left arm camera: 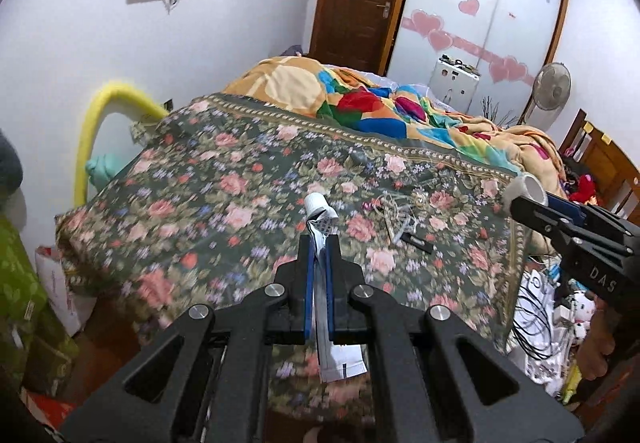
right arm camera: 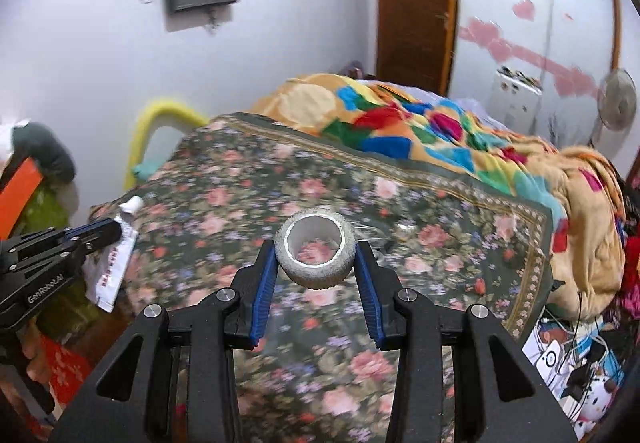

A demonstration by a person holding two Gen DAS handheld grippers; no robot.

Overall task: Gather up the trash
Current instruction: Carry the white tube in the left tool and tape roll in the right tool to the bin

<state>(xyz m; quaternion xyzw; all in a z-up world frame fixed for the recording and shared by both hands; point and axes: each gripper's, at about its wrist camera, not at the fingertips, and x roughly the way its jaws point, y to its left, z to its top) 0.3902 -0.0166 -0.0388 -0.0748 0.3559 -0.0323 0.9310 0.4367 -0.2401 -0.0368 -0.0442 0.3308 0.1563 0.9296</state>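
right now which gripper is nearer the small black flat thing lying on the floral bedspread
Left. The left gripper, shut on a squeezed white tube, hangs just left of the small black flat thing; the right gripper, holding a grey roll, is farther right.

Dark floral bedspread (left arm camera: 240, 179), multicoloured patchwork blanket (left arm camera: 360, 103), white squeezed tube (left arm camera: 320, 227), grey-speckled white-cored tape roll (right arm camera: 315, 251)

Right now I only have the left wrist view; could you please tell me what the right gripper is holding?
Observer: The right gripper is shut on a roll, a rough grey ring with a hollow white core.
Operator: Is it seated squarely between the pads?
Observer: Yes, the blue pads press its two opposite sides, with the opening facing the camera.
Operator: And how does my tube look from there?
Observer: The tube in the left gripper bears red print on its side.
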